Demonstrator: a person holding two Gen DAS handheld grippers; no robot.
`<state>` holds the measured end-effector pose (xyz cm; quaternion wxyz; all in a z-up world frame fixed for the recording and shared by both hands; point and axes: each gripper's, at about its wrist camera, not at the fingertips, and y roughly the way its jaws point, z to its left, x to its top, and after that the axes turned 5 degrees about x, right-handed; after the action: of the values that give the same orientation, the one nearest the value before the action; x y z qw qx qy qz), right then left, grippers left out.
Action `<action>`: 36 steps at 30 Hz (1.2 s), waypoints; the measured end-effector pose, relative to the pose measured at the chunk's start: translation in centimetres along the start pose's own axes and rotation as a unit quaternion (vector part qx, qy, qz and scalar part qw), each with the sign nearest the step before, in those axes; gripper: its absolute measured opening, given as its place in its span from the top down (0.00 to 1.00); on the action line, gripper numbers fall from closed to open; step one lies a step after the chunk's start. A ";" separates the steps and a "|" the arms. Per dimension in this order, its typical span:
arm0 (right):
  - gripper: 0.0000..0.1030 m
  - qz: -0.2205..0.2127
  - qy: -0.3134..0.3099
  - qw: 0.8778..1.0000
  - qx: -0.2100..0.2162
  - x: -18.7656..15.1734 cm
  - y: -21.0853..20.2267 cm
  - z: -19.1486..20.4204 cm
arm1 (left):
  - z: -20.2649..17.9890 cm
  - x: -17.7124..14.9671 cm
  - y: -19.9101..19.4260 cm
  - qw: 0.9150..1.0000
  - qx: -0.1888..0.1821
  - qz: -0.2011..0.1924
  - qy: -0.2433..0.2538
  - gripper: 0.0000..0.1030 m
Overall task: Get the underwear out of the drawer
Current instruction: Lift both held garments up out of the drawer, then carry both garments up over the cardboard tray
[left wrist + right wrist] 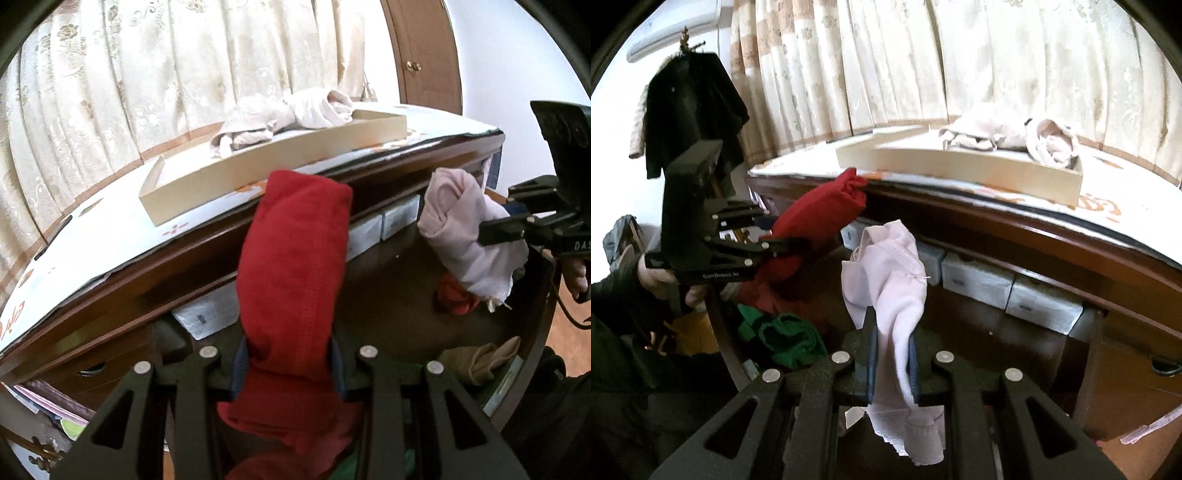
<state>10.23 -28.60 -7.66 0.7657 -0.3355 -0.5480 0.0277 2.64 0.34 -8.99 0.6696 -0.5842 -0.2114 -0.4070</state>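
Observation:
My left gripper (290, 363) is shut on a red pair of underwear (295, 258), which stands up between the pads over the open wooden drawer (388, 295). In the right wrist view the same red underwear (820, 214) juts from the left gripper (783, 245) toward the dresser edge. My right gripper (892, 354) is shut on a pale pink pair of underwear (886, 266), its lace hem hanging below the jaws. The left wrist view shows that pink underwear (465, 236) at the right, pinched by the right gripper (495, 232). A cardboard tray (273, 166) on the dresser top holds pale garments (288, 114).
Left in the drawer are a red garment (458, 299), a beige one (480, 358) and a green one (790, 339). Grey-white boxes (1012, 291) line the drawer's back. The dresser top (110, 240) has a patterned cover, a curtain (923, 66) behind it, and a dark coat (690, 107) hangs left.

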 end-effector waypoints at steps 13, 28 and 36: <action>0.85 -0.060 0.010 0.998 0.002 0.3 -1.6 -0.6 | 0.5 -0.1 -0.8 0.999 -0.003 -0.030 -0.019 0.67; 0.85 -0.099 0.006 0.995 0.008 0.2 -2.9 -0.2 | 1.0 -0.5 -2.4 0.995 -0.010 -0.080 -0.053 0.67; 0.85 -0.128 0.009 0.992 0.008 0.2 -3.9 -0.2 | 1.7 -0.5 -2.8 0.993 -0.009 -0.095 -0.075 0.67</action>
<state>9.21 -31.70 -5.43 0.7708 -0.2565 -0.5790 -0.0695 0.46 2.19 -7.28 0.6046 -0.5966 -0.3118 -0.4258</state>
